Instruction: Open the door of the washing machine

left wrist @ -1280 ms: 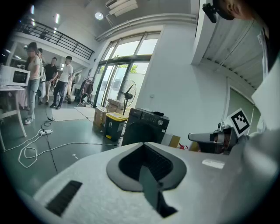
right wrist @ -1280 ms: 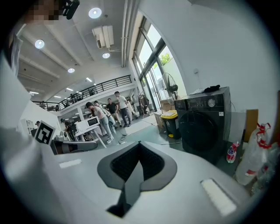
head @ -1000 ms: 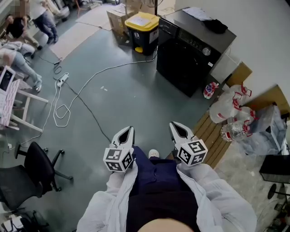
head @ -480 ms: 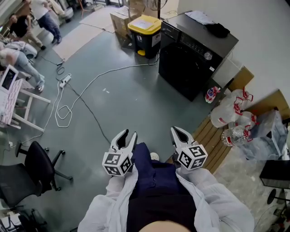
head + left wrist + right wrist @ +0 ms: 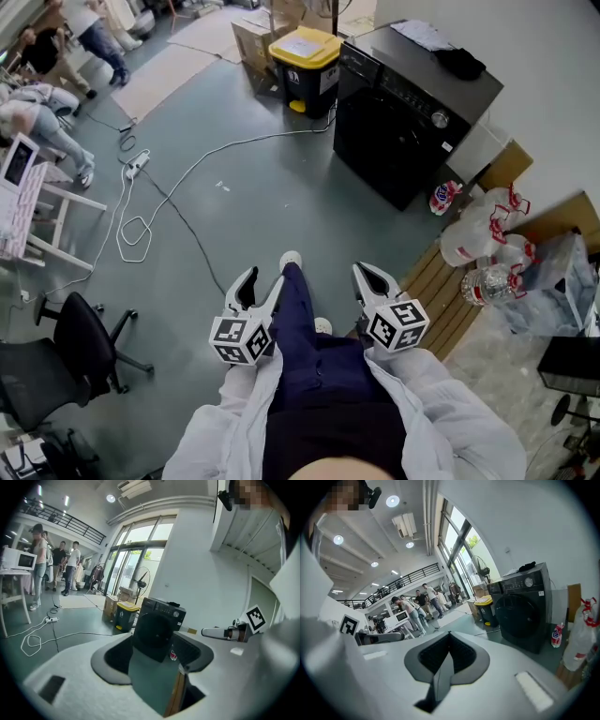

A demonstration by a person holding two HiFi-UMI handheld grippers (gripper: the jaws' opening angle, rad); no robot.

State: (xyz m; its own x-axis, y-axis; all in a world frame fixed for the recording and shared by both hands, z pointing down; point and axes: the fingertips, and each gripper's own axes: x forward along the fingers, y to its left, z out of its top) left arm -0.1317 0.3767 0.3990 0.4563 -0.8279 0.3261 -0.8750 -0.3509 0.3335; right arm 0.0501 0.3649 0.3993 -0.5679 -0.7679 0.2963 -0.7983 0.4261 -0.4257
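Approach stage, before any contact. Nearest us, the left tongs (image 5: 261,282) have just been opening and now stand wide. Nothing is between the jaws, and the left gripper view shows only the distant room through the gap. Beside them, the right tongs (image 5: 365,272) have their jaws drawn together at the tips and grip nothing. Both point forward and slightly downward. Between the two tongs and just ahead of them, the person's white shoe (image 5: 291,260) is set forward on the grey floor (image 5: 262,197). Ahead and to the left of the left tongs, a white cable (image 5: 187,169) trails across that floor.

Well ahead of the right tongs and to its right stands the black front-loading washing machine (image 5: 405,117), with a yellow-lidded bin (image 5: 306,49) just beside it. Its round door (image 5: 516,615) faces us and appears shut. We judge that the task proper has not begun. The next move calls for closing the distance and bringing the wide left tongs to the door's edge. We cannot make out a handle from here.
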